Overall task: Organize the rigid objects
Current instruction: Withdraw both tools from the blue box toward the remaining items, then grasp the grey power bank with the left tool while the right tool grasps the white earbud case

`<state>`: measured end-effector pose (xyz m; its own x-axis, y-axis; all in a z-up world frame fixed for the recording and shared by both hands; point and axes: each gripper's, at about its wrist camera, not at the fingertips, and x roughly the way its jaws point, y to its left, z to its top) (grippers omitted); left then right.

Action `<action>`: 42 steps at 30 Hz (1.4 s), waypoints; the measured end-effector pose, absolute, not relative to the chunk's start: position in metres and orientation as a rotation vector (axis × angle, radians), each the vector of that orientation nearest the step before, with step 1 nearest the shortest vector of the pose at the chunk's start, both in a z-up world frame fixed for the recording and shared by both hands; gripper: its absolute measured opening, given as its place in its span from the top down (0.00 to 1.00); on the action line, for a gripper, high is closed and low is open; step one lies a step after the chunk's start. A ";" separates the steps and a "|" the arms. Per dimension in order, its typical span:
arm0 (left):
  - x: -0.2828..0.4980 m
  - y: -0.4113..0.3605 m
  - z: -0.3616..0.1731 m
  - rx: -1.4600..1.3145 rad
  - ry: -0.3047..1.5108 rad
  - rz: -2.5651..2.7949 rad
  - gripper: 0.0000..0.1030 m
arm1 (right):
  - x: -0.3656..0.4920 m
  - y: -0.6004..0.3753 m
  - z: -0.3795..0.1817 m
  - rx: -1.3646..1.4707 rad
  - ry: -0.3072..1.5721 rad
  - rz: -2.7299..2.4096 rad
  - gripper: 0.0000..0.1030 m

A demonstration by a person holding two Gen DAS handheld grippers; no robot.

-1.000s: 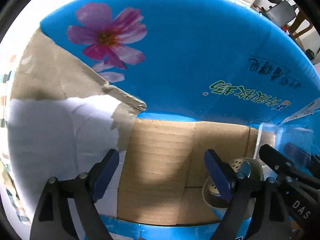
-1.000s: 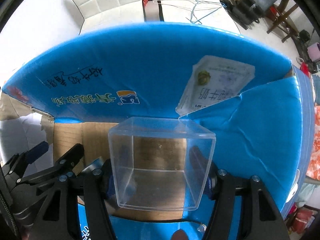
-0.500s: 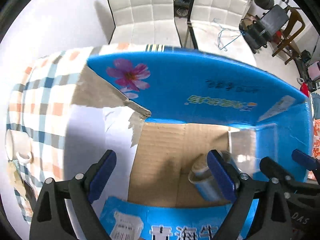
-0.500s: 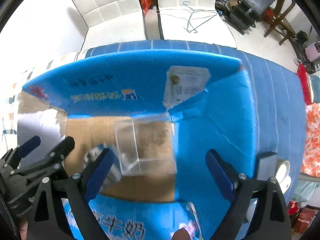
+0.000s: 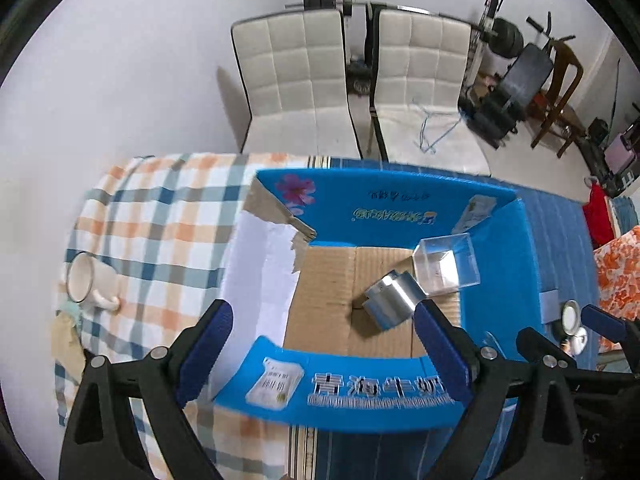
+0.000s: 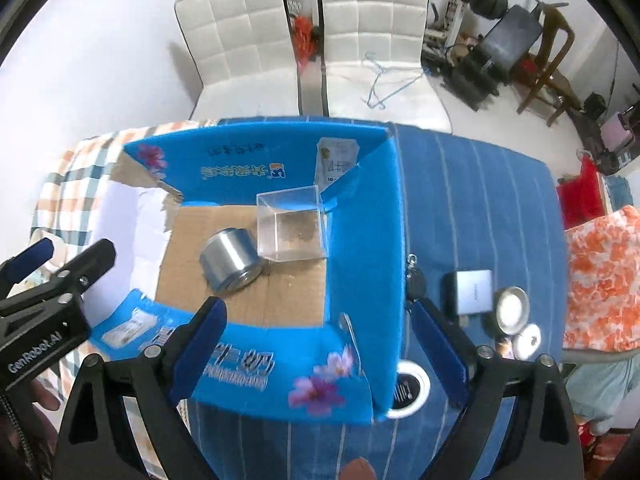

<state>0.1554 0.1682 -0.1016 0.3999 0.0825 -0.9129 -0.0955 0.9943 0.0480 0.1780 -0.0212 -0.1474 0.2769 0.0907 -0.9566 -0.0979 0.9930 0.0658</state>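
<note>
Two items boxed, both grippers empty above the carton.

The clear case (image 6: 291, 226) and the steel tin (image 6: 232, 260) sit side by side on the floor of the blue carton (image 6: 362, 248). The left gripper (image 5: 324, 348) and right gripper (image 6: 316, 344) hover over it, jaws spread wide, holding nothing. I'd guess the next pick is the mug (image 5: 90, 282) or the bits on the worktop (image 6: 480, 184) beside the carton. "GenRobot.AI" reads on one gripper; the carton's Chinese print is too blurred to read.
</note>
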 end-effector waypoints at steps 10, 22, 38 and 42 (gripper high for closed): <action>0.108 0.160 -0.035 -0.019 1.039 0.109 0.10 | 0.118 -0.036 -0.070 0.013 1.180 0.170 0.07; 0.101 0.097 -0.018 -0.026 1.011 -0.002 0.10 | 0.086 -0.111 -0.035 0.136 1.136 0.132 0.07; 0.217 -0.153 -0.173 0.149 1.329 -0.247 0.10 | 0.134 -0.384 -0.209 0.489 1.381 -0.325 0.08; 0.235 -0.168 -0.229 0.157 1.435 -0.203 0.10 | 0.146 -0.398 -0.269 0.545 1.473 -0.330 0.18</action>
<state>0.2354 -0.1679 -0.2293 0.1227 -0.0445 -0.9914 0.2322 0.9725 -0.0149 0.1461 -0.3983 -0.2687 0.0852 0.1166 -0.9895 0.5276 0.8372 0.1441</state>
